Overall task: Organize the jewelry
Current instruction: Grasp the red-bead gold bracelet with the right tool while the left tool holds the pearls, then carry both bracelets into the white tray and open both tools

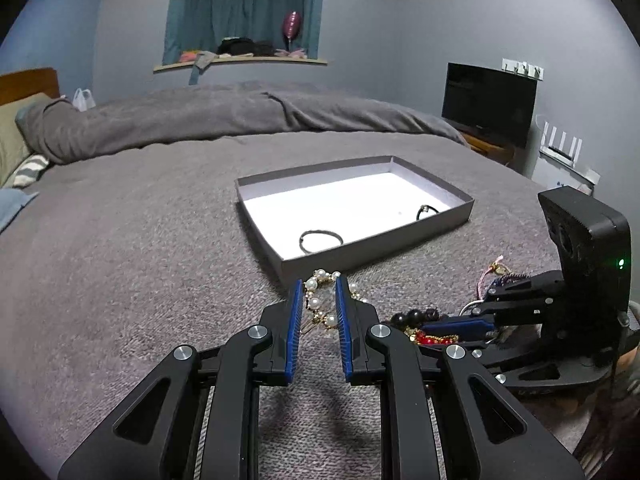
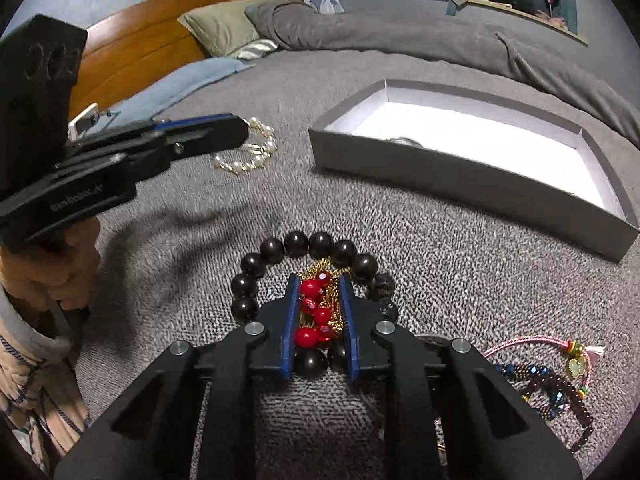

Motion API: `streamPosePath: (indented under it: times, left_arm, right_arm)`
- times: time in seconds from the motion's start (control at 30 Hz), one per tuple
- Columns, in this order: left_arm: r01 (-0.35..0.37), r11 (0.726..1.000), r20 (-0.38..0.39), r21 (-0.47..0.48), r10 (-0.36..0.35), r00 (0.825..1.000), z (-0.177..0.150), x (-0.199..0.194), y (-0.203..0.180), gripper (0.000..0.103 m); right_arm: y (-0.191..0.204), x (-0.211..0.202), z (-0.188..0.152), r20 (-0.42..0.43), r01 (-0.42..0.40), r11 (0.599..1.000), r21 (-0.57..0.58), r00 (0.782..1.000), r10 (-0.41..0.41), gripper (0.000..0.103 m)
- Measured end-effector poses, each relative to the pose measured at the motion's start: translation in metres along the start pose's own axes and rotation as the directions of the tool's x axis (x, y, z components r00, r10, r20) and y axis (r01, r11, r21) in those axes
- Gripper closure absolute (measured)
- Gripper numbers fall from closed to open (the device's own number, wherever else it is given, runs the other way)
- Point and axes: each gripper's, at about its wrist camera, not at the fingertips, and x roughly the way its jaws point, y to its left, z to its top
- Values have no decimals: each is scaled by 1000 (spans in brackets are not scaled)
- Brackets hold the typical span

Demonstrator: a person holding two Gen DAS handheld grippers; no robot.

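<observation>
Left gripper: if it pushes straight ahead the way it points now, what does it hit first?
Probably the pearl bracelet already between the left gripper's fingertips; beyond it, the near wall of the grey box. Depth is hard to judge, so it may press into the blanket first.

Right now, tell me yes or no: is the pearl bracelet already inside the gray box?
No, the pearl bracelet lies on the bedspread outside the gray box.

Grey blanket (image 1: 140, 208), dark television (image 1: 490, 104), wooden headboard (image 2: 160, 28).

dim bluish room, box floor (image 1: 352, 200) blown out white, fisheye-curved dark corners, soft shadows
</observation>
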Motion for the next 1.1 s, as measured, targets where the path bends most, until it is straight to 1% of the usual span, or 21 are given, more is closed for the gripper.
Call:
streamPosePath:
  times: [0.03,0.17,0.27,0.37,0.43,0.6,0.8,1.1]
  left_arm:
    - [0,1000,3,-2,0,1000,1,0,0,85]
    - [3,1000,7,-11,-3,1000,5,2,-1,85]
    - [8,1000,9,-11,-8,1000,9,5,-5,85]
    - [16,1000,10,-9,-16,1000,12,8,-10,85]
    - [23,1000,15,-8,-23,1000,16,10,-13,85]
    - [34,999,23,-9,-34,999,24,14,-20,85]
    - [38,999,39,-12,-38,999,34,17,-24,85]
    - [45,999,35,-4,-45,998,44,25,-31,85]
  right_arm:
    - [-1,-2,1,10,-1,1000,3,1000,1,92]
    - [-13,-26,5,87,-22,999,44,996,18,92]
    - [-24,-37,12,129,-24,997,69,992,15,92]
    - [-39,-53,16,182,-34,994,106,983,14,94]
    - [-45,-62,20,207,-40,992,116,978,15,94]
    - [-62,-89,28,286,-40,989,145,958,-3,94]
    - [-82,-103,33,321,-15,984,178,946,-44,94]
    - [-106,-108,39,328,15,978,208,941,-84,94]
